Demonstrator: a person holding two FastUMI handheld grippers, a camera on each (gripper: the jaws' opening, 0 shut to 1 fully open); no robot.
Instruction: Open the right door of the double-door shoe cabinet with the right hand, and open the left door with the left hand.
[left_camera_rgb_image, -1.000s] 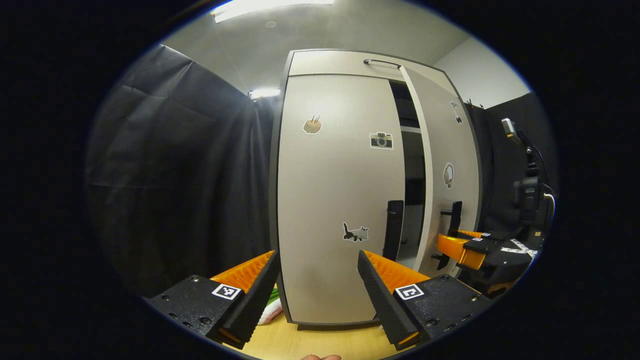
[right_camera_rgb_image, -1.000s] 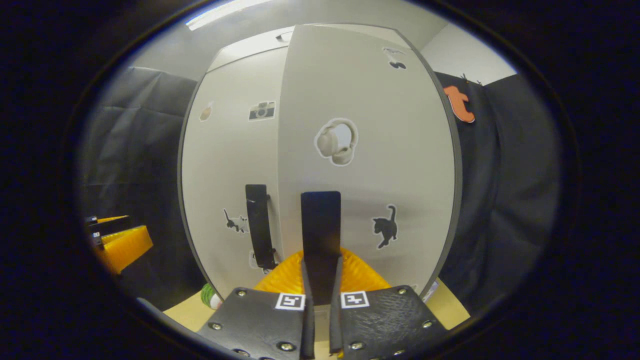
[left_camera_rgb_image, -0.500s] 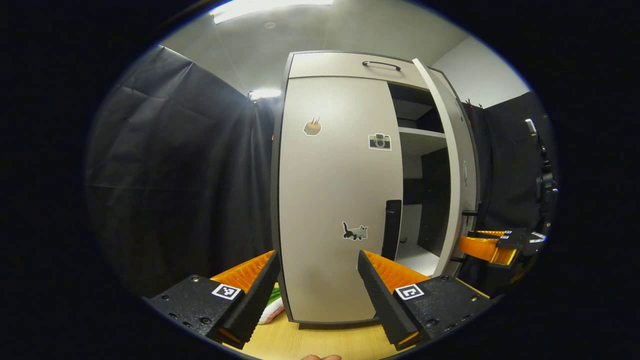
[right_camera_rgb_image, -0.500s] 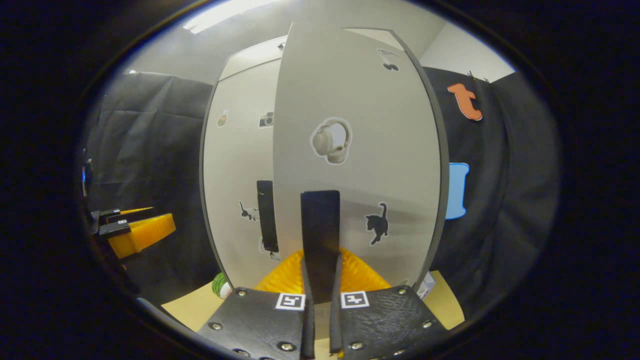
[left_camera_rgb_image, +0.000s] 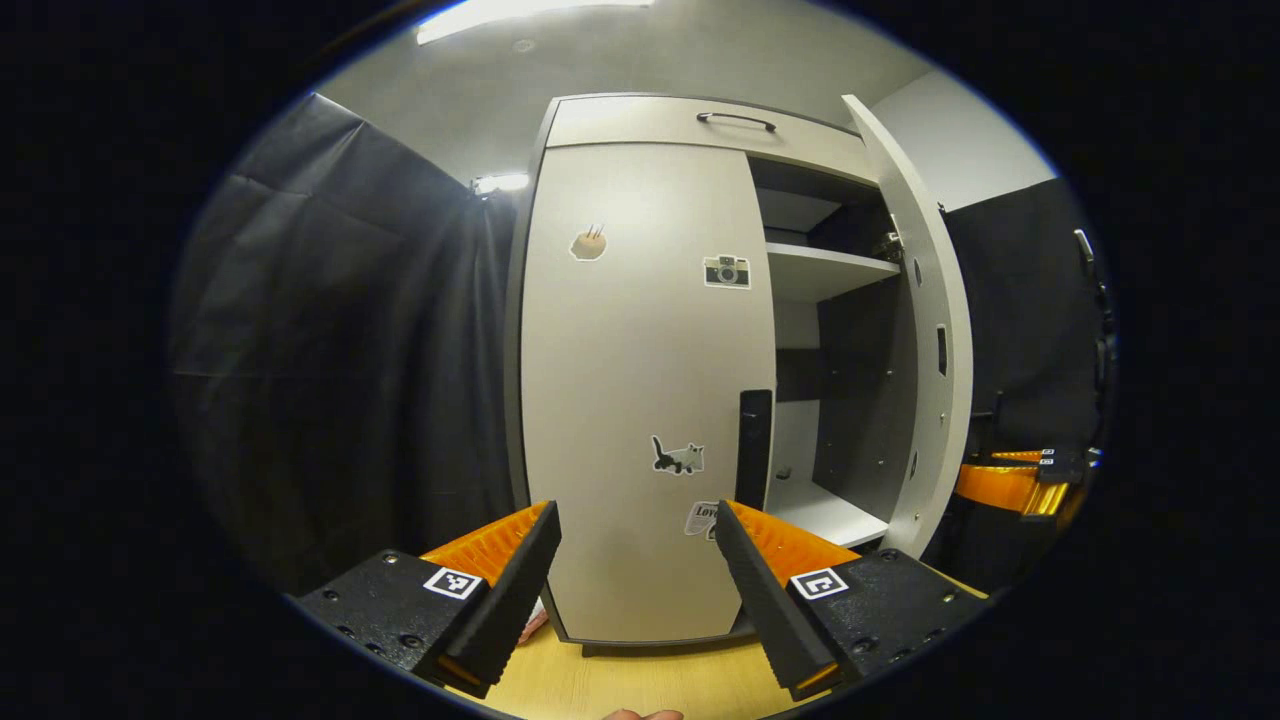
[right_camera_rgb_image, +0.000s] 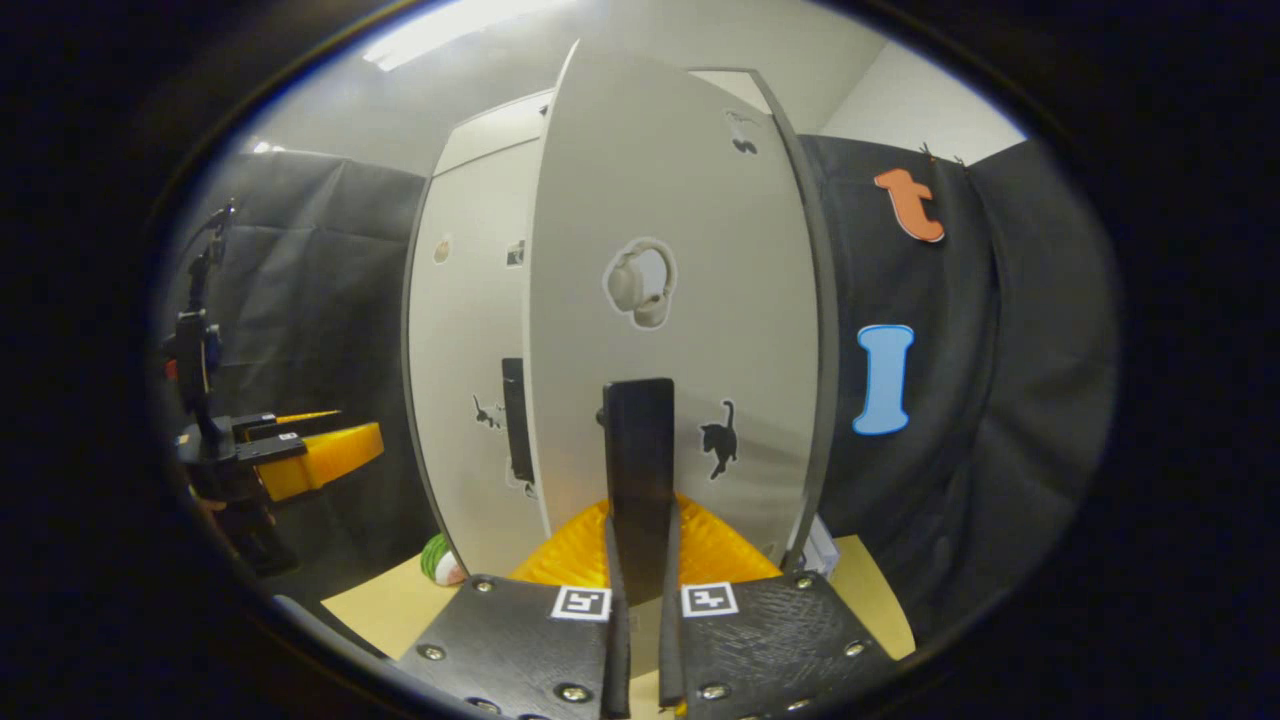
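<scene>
At the bottom of the right gripper view, my right claw (right_camera_rgb_image: 640, 560) is clamping the black handle (right_camera_rgb_image: 639, 470) of the right door (right_camera_rgb_image: 680, 300), both fingers pressing on it. That door is standing swung well out from the shoe cabinet (left_camera_rgb_image: 700, 118) (in the left gripper view I am seeing its inner face (left_camera_rgb_image: 935, 340) edge-on, with the shelf (left_camera_rgb_image: 825, 265) and the dark interior showing behind it). My left claw (left_camera_rgb_image: 635, 560) is hanging open in front of the left door (left_camera_rgb_image: 640, 400), fingers spread wide and touching nothing. The left door is sitting closed, flush with the cabinet front, and its black handle (left_camera_rgb_image: 754, 450) is standing upright near its right edge, just above and beyond my right-hand finger. Stickers are dotting both doors: a cat (left_camera_rgb_image: 678, 456) and a camera (left_camera_rgb_image: 726, 271) on the left one, headphones (right_camera_rgb_image: 640, 282) and a black cat (right_camera_rgb_image: 718, 438) on the right one. The cabinet is resting on a light wooden counter (left_camera_rgb_image: 620, 680).
</scene>
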